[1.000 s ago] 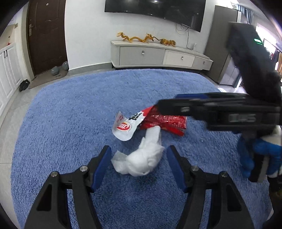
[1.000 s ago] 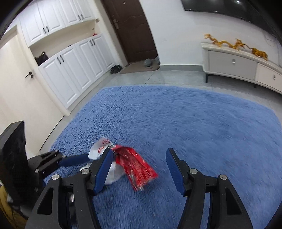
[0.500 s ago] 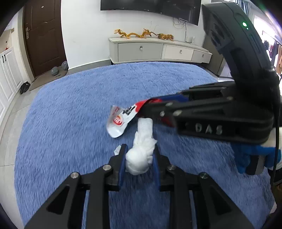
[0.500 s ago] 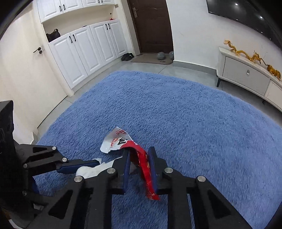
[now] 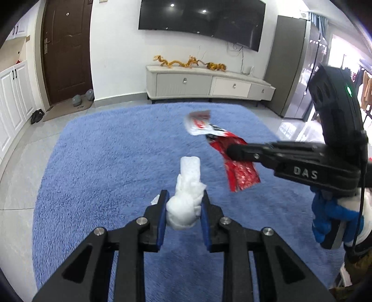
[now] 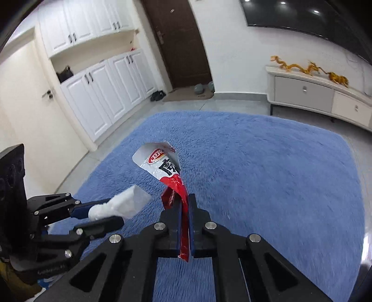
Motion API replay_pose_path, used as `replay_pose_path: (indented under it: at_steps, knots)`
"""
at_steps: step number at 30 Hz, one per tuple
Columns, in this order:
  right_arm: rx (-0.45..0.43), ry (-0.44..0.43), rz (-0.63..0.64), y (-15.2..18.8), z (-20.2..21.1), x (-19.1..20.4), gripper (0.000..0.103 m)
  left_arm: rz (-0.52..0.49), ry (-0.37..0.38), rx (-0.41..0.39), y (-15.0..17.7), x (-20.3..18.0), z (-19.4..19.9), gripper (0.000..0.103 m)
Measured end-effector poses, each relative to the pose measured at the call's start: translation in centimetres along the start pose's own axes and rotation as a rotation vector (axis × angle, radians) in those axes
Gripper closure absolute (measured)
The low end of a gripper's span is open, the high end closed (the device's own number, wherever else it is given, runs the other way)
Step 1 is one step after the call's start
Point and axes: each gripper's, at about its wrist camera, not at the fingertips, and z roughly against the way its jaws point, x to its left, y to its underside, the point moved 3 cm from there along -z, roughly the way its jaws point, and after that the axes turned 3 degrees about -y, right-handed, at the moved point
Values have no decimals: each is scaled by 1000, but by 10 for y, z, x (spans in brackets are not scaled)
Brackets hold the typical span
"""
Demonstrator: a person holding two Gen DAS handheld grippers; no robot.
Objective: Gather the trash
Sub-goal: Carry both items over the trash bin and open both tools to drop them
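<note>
My left gripper (image 5: 183,197) is shut on a crumpled white tissue (image 5: 186,199), held clear of the blue rug (image 5: 104,162). The tissue's free end sticks out past the fingertips. My right gripper (image 6: 184,200) is shut on a red and white snack wrapper (image 6: 162,162), which hangs lifted above the rug (image 6: 267,174). In the left wrist view the right gripper (image 5: 232,151) reaches in from the right with the wrapper (image 5: 234,162) in its tips. In the right wrist view the left gripper (image 6: 111,210) shows at lower left with the tissue (image 6: 123,205).
A TV cabinet (image 5: 209,84) with golden dragon figures stands against the far wall under a television (image 5: 200,16). A brown door (image 6: 179,41), white cupboards (image 6: 100,93) and shoes (image 6: 158,94) lie beyond the rug's far edge. Grey tile floor surrounds the rug.
Both grippers closed, the left on the tissue and the right on the wrapper, and both lifted their pieces off the rug. The views now sit higher and show more of the room.
</note>
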Motion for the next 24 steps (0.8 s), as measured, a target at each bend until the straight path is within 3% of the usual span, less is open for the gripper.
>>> replay_pose_path:
  at_steps: [7,15,24]
  knots:
    - [-172,82,-145,21,107,-40,98,-53,80,-46,-18,-54,26,79]
    - [-339,346,-310,71,234,-119,98,-166,220,-53,-56,-165,12,79]
    - [-325,565,-541,142,281,-223,97,-273,381,35,-78,-327,-51,78]
